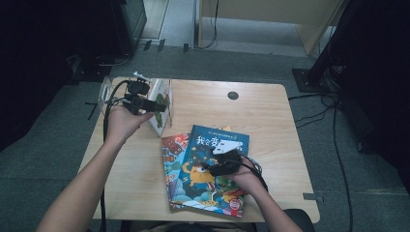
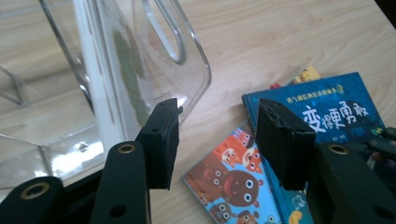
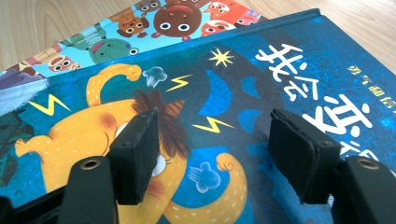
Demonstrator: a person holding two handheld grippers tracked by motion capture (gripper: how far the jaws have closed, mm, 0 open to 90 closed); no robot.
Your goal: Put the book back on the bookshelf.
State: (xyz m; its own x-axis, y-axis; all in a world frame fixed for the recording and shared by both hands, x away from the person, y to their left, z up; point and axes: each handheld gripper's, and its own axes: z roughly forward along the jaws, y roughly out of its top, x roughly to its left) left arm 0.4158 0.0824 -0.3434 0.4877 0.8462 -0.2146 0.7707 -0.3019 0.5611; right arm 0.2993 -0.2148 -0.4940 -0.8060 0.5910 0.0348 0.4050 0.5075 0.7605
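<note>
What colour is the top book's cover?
Dark blue, with a yellow-orange creature; the top book shows best in the right gripper view.

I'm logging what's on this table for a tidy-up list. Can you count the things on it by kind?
Picture books lying flat: 2, the blue book on top of the light blue animal book
Clear plastic holders: 1, the clear holder with one book standing in it
Books standing in the holder: 1, the upright book
Hand-held grippers: 2, the left gripper and the right gripper
Total: 6

The left gripper (image 1: 151, 105) is held far forward, jaws parted and empty. The right gripper (image 1: 218, 166) is kept low and near, jaws likewise apart with nothing clamped.
</note>
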